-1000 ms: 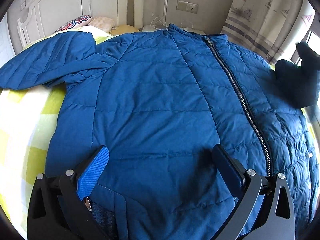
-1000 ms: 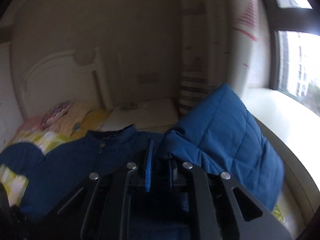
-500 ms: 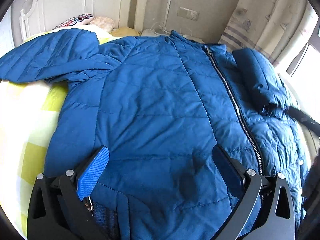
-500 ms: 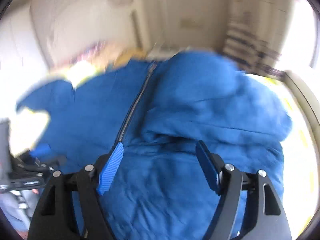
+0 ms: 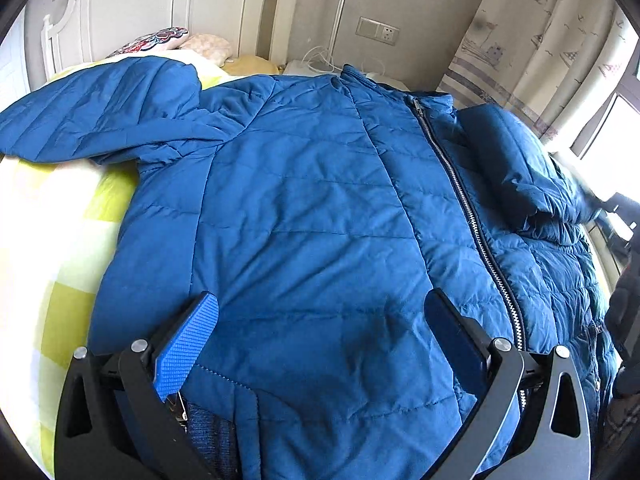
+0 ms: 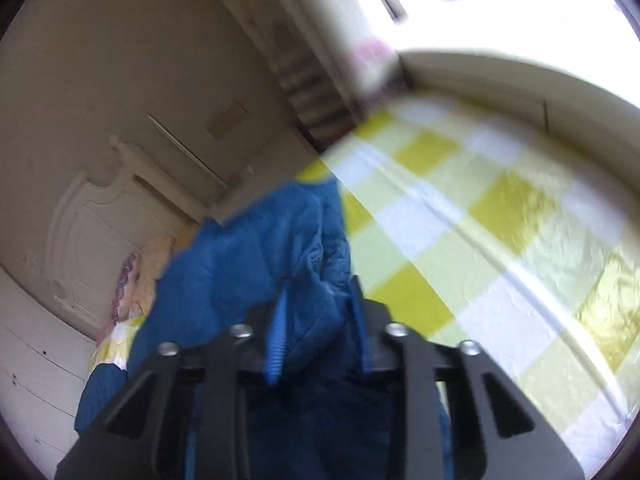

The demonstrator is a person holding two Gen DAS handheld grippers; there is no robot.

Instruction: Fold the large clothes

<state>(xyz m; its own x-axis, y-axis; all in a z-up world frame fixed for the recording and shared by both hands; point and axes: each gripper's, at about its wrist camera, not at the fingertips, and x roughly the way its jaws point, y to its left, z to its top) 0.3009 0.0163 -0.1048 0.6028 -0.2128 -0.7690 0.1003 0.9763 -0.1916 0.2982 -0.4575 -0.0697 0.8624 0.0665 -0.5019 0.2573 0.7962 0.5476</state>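
A big blue quilted jacket (image 5: pixel 320 200) lies front up, zipped, on the bed. Its right sleeve (image 5: pixel 508 160) is folded in onto the chest beside the zipper (image 5: pixel 460 188). The other sleeve (image 5: pixel 100 116) stretches out to the left. My left gripper (image 5: pixel 320 296) hangs open over the lower front, with both blue pads apart and gripping nothing. In the blurred, rolled right wrist view, my right gripper (image 6: pixel 319 280) is closing on a bunched edge of the jacket (image 6: pixel 256 264). Fabric fills the narrow gap between its pads.
The yellow-and-white checked sheet (image 5: pixel 60 220) shows left of the jacket and, in the right wrist view, right of it (image 6: pixel 480 220). Pillows (image 5: pixel 160 38) lean on the white headboard (image 5: pixel 140 0). A curtain (image 5: pixel 540 40) and bright window stand at the right. A person's dark clothing (image 5: pixel 628 300) is at the right edge.
My right gripper let go of the sleeve, which dropped folded onto the jacket's front. It then opened, swung right and down, rolled, and closed on the jacket's edge. The left gripper stayed put.
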